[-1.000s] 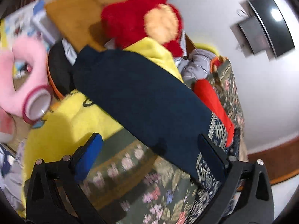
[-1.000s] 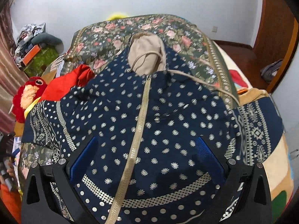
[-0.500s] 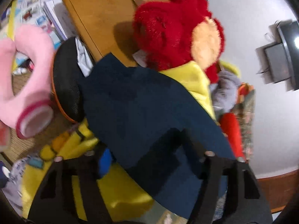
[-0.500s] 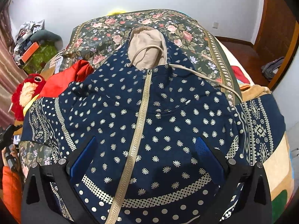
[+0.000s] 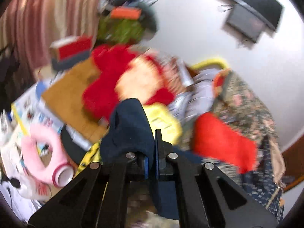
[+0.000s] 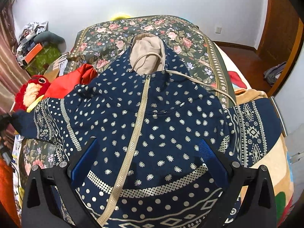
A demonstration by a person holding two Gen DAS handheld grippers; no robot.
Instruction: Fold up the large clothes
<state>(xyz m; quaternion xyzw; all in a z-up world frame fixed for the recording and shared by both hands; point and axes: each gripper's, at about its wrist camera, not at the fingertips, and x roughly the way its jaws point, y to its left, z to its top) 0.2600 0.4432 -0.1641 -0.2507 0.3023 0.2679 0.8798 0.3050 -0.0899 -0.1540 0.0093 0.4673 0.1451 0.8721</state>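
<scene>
Hooded jacket point(image 6: 144, 125) spread zipper-up across a floral bedspread point(image 6: 190, 38).

Left gripper point(image 5: 151, 163) pinches the cuff point(image 5: 131, 125), the natural hold; right gripper point(image 6: 148, 163) hovers wide above the hem. Soft, floppy cloth, likely to sag when lifted.

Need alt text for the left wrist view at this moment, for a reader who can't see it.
The left gripper is shut on the navy sleeve cuff, which bunches up above its closed fingers. Behind it, motion-blurred, are a red plush toy, a pink ring-shaped pillow, red clothing on the floral bedspread, and a wall-mounted screen.
</scene>
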